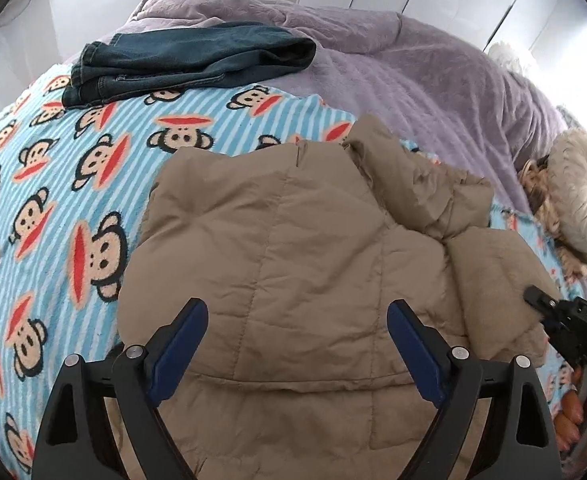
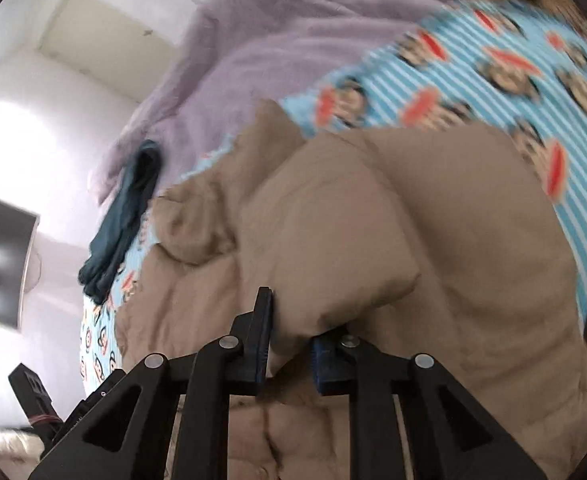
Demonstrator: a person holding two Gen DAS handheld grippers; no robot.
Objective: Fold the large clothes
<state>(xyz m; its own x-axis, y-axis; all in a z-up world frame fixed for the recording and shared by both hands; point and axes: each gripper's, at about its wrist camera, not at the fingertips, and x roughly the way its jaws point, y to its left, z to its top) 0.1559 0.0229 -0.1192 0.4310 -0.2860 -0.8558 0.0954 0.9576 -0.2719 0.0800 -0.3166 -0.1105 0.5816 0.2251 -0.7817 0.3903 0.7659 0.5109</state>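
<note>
Puffy tan quilted jacket [image 1: 293, 264] lying on the bed's fleecy monkey-print blanket [image 1: 53, 200], left gripper [image 1: 297, 344] fingers spread wide above it, right gripper [image 2: 291, 344] apparently pinching a padded fold, folded denim jeans [image 1: 189, 60] beyond, plush lilac bedspread [image 1: 433, 80].

White letters reading "DAS" are showing on the black body of the right gripper [image 1: 533, 300], seen at the right edge of the left wrist view. A mark before them is too small to read. No other lettering is showing anywhere.
</note>
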